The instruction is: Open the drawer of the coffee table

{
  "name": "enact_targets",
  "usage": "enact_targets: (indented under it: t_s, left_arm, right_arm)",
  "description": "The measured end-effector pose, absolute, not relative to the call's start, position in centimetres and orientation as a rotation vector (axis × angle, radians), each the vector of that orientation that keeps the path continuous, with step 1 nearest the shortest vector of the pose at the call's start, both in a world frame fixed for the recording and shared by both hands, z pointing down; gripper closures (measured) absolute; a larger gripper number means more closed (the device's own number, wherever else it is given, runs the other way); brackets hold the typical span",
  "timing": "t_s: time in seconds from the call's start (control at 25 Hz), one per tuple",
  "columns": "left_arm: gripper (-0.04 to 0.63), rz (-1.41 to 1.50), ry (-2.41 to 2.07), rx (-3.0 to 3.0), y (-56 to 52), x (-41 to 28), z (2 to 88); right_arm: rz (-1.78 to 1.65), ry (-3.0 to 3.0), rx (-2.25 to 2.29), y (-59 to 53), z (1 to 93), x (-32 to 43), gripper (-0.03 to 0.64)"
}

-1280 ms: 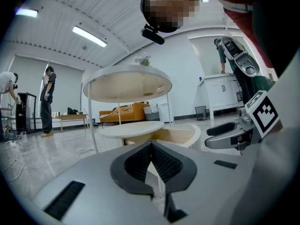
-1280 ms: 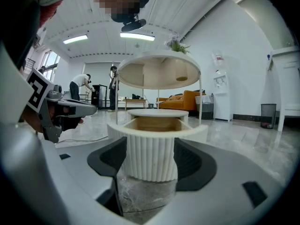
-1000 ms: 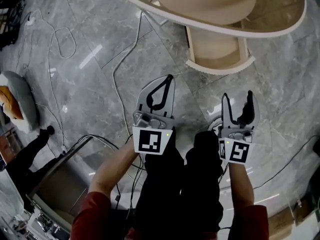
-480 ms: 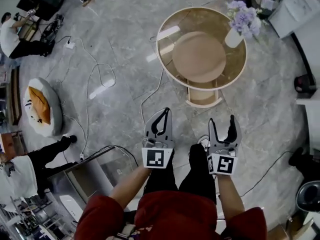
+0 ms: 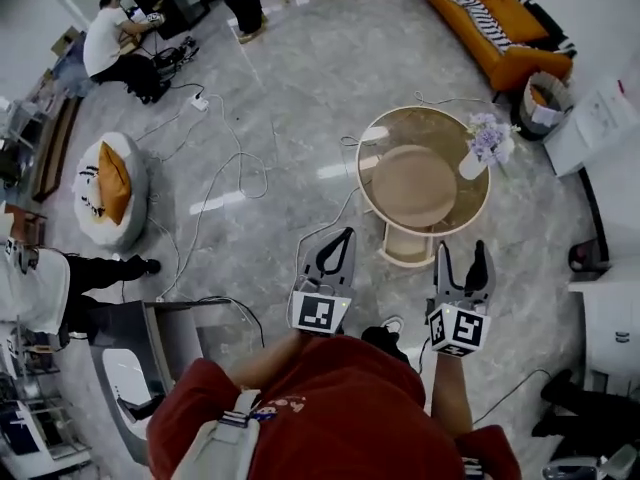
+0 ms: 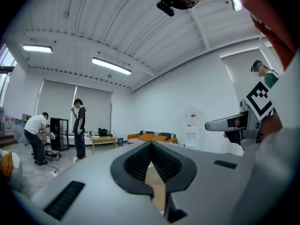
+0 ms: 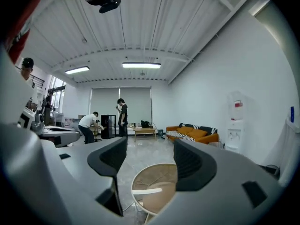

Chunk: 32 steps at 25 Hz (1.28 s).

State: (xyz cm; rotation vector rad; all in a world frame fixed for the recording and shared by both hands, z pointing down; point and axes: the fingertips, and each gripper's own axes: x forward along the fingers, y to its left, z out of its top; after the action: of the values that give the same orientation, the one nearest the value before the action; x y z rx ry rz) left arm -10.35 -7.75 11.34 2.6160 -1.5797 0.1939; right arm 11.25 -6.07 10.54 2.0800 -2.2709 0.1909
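L gripper [image 5: 345,234] shut & empty, R gripper [image 5: 462,249] wide open w/ nothing held, both well above coffee table [image 5: 372,184], whose drawer [image 5: 408,249] juts out; risk: a step fwd snags floor cable [image 5: 330,216] or bumps the drawer.

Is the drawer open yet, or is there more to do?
Looks done: the drawer sticks out from under the round coffee table. In hand: nothing; the left gripper is shut and empty, the right gripper open and empty. Left to do: nothing I can see.
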Motion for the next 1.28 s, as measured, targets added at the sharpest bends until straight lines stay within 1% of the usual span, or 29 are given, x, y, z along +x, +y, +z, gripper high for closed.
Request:
enact_targets:
  t_s: [0.16,0.32,0.64,0.96,1.0,1.08,1.16,1.2,1.28]
  left_arm:
    - [0.581,0.143,-1.640,2.653,-9.3,-11.3,8.0]
    - [0.581,0.135,-1.671,2.718,-10.2,-11.1,5.8]
    - [0.581,0.108,-1.635,2.755,-10.7,-11.0,4.8]
    - [0.581,0.059,-1.582,2.799,-11.0,-9.5,4.1]
    - [0.581,0.072,-1.577,2.803,-11.1,-9.3,4.1]
    - [0.581,0.105,-1.568,2.799,-11.1,-9.2,4.4]
    - [0.581,0.113,-1.561,2.803,-11.1,-9.1,4.6]
    - [0.581,0.116,-1.555,2.810,-11.1,-9.0,4.6]
    - [0.581,0.121,-1.537,2.821,-10.9,-8.6,4.7]
  right_arm:
    - [0.070,-2.276,2.090,-6.9,6.8,10.9,0.318]
    - [0.007,-2.278,2.096,-7.3,5.0,11.5,0.319]
    - [0.011,-2.260,2.108,-7.5,4.9,11.4,0.319]
    - [0.025,-2.235,2.090,-7.4,4.8,11.6,0.320]
    - [0.033,-2.236,2.090,-7.4,4.8,11.7,0.341]
    - [0.048,-2.228,2.101,-7.2,4.9,12.0,0.432]
    - [0.052,-2.206,2.125,-7.1,5.1,12.3,0.497]
    - [0.048,-2.195,2.139,-7.0,5.1,12.4,0.527]
    - [0.038,-2.186,2.161,-6.7,4.9,12.4,0.567]
